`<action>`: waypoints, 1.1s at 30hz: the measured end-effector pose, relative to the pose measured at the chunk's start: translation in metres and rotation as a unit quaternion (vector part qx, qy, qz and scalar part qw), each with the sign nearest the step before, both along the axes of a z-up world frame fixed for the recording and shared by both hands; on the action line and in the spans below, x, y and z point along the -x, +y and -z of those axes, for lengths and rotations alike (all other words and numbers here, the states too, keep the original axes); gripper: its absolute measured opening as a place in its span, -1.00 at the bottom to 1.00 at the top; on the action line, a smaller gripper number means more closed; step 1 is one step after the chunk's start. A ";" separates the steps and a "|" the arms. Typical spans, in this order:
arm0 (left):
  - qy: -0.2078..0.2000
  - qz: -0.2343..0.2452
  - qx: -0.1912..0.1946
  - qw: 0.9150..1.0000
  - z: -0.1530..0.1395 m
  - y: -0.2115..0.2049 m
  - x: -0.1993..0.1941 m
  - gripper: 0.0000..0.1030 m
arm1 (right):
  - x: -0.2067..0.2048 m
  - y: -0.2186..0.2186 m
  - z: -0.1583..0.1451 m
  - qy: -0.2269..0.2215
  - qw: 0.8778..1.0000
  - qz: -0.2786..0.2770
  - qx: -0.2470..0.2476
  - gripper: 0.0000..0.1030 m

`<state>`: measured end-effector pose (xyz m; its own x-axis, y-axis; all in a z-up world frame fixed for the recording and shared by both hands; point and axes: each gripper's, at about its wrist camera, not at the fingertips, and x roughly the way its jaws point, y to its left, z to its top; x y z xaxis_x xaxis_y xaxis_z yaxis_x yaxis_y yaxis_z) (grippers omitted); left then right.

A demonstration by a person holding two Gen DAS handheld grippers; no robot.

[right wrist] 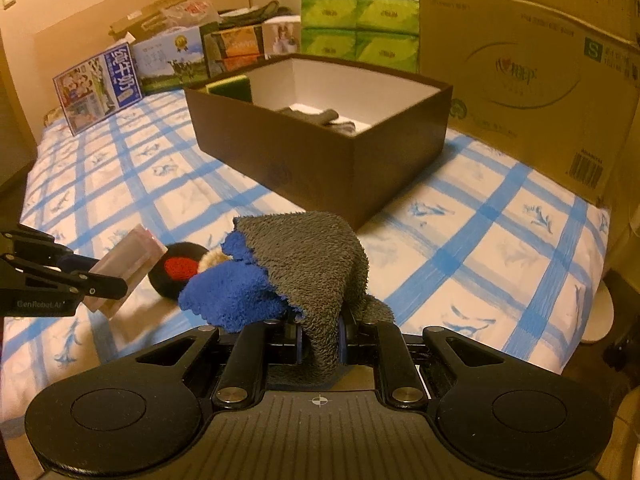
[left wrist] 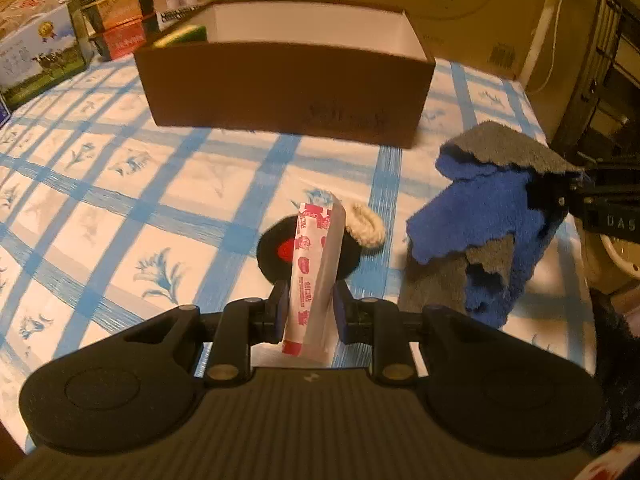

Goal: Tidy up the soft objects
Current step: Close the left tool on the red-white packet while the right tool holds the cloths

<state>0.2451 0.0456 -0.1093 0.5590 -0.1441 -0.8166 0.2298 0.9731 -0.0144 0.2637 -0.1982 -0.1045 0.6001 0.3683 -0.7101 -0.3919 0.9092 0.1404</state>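
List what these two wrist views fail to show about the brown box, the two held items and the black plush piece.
- Brown box: left wrist view, the near wall hides the floor; right wrist view shows a green sponge and grey cloth only partly.
- Bandage box in the left gripper: small print unreadable.
- Blue-grey towel covers the right gripper pads.
- Black plush piece: partly hidden in both views.

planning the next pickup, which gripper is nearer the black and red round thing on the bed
Left. The left gripper, shut on a bandage packet, hangs right beside the round plush. The right gripper, holding a blue-grey cloth, sits further off.
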 end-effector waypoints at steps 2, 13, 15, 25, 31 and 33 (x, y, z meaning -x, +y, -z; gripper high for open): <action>-0.008 -0.005 -0.001 1.000 -0.007 0.000 0.002 -0.57 | 0.003 0.000 -0.005 -0.006 1.000 -0.002 -0.003 -0.69; -0.038 -0.023 0.000 0.999 -0.044 0.002 0.009 -0.57 | 0.015 -0.002 -0.038 -0.039 0.999 -0.015 -0.022 -0.69; -0.042 -0.027 -0.001 0.999 -0.050 0.004 0.009 -0.57 | 0.017 -0.003 -0.045 -0.045 0.999 -0.017 -0.024 -0.69; -0.064 -0.043 -0.002 0.997 -0.082 0.018 -0.001 -0.57 | 0.004 -0.026 -0.088 -0.094 0.995 -0.009 -0.026 -0.69; -0.075 -0.038 0.000 0.996 -0.100 0.014 -0.018 -0.57 | -0.009 -0.037 -0.108 -0.119 0.993 -0.003 -0.027 -0.69; -0.078 -0.032 0.001 0.996 -0.104 0.011 -0.024 -0.57 | -0.015 -0.037 -0.113 -0.125 0.992 -0.006 -0.028 -0.69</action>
